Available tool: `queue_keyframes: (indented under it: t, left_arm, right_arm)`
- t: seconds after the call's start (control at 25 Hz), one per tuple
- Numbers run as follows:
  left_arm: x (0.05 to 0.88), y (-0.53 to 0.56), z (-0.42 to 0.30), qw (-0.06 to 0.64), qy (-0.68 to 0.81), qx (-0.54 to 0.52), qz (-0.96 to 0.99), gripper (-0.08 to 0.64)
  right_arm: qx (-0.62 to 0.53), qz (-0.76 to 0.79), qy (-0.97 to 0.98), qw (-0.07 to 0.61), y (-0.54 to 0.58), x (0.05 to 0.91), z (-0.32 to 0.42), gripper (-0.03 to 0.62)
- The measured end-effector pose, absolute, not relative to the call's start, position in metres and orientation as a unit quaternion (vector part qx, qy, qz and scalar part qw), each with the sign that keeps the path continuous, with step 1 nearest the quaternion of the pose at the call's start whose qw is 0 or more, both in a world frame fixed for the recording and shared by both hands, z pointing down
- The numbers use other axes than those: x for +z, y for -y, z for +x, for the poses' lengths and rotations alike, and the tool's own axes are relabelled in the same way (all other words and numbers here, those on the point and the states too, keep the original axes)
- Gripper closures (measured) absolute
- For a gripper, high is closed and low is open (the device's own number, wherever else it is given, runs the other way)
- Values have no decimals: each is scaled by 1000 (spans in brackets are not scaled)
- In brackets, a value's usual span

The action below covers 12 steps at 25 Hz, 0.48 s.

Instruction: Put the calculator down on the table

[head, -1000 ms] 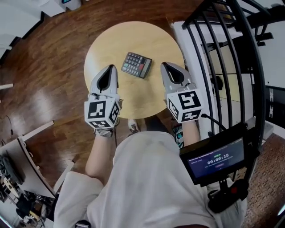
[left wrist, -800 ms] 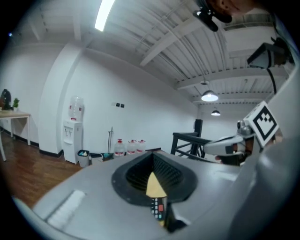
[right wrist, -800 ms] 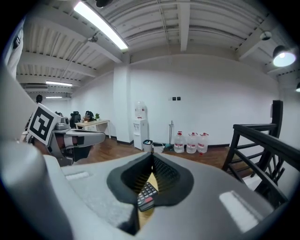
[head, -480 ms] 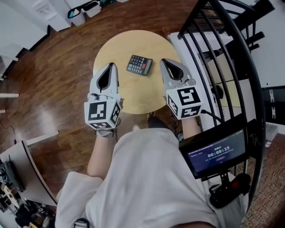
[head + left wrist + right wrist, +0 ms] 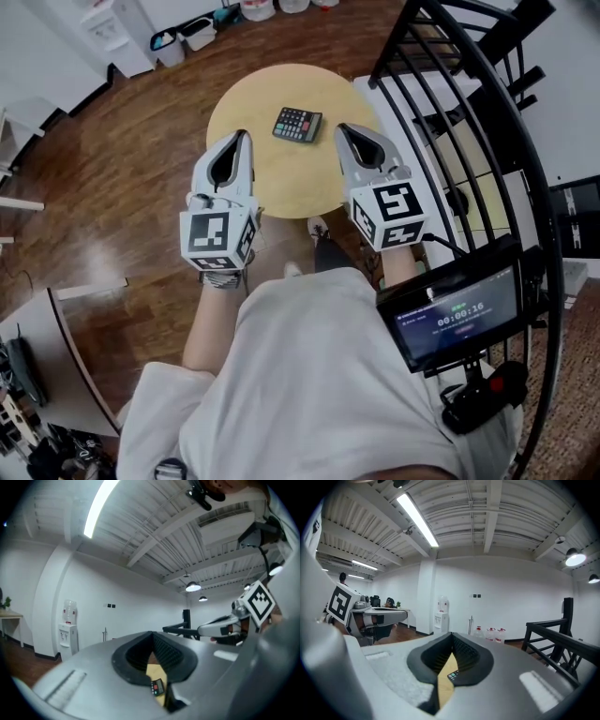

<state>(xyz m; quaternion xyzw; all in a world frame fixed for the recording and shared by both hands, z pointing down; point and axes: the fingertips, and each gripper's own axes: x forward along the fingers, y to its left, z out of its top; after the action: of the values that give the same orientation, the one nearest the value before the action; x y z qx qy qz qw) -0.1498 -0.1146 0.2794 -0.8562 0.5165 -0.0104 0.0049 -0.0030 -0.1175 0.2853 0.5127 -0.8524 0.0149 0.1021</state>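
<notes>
The dark calculator (image 5: 298, 124) lies flat on the round light-wood table (image 5: 281, 183), towards its far side, with nothing touching it. My left gripper (image 5: 240, 141) hangs above the table's left part, shut and holding nothing. Over the right part hangs my right gripper (image 5: 345, 131), likewise shut and holding nothing. Both point level, well above the tabletop. In the left gripper view the calculator (image 5: 157, 686) shows far below through the gap behind the shut gripper (image 5: 152, 639). The right gripper view gives a sliver of the calculator (image 5: 452, 675) under that gripper (image 5: 452, 641).
A black metal railing (image 5: 469, 112) runs close along the right of the table. Dark wood floor (image 5: 122, 159) surrounds it. A small screen (image 5: 457, 319) is mounted at my right side. White bins (image 5: 183, 33) and a water dispenser (image 5: 67, 630) stand by the far wall.
Both grippers have risen away from the table, still shut. The calculator stays where it lay and now looks smaller and farther off.
</notes>
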Motion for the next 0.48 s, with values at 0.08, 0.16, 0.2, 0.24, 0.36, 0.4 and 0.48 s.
queue_keyframes:
  t: [0.08, 0.16, 0.2, 0.24, 0.36, 0.4, 0.48]
  left_arm:
    - [278, 106, -152, 20, -516, -22, -856, 557]
    - [275, 98, -153, 37, -517, -35, -855, 557]
    - [273, 93, -153, 41, -516, -37, -855, 557]
    - [271, 89, -152, 43, -514, -38, -856, 557]
    - [266, 84, -152, 41, -513, -32, -857, 557]
    - [265, 84, -152, 40, -514, -30, -856, 557]
    - [264, 84, -150, 37, -516, -29, -855, 557]
  right_arm:
    - [13, 513, 852, 103, 109, 284, -6, 591]
    - [12, 515, 851, 102, 103, 282, -6, 589]
    - [12, 516, 850, 101, 100, 280, -6, 591]
    - [13, 517, 850, 99, 97, 278, -5, 589]
    - [13, 519, 850, 94, 92, 274, -3, 590]
    - [13, 518, 850, 93, 92, 273, -1, 591]
    - [13, 517, 851, 91, 92, 271, 3, 591]
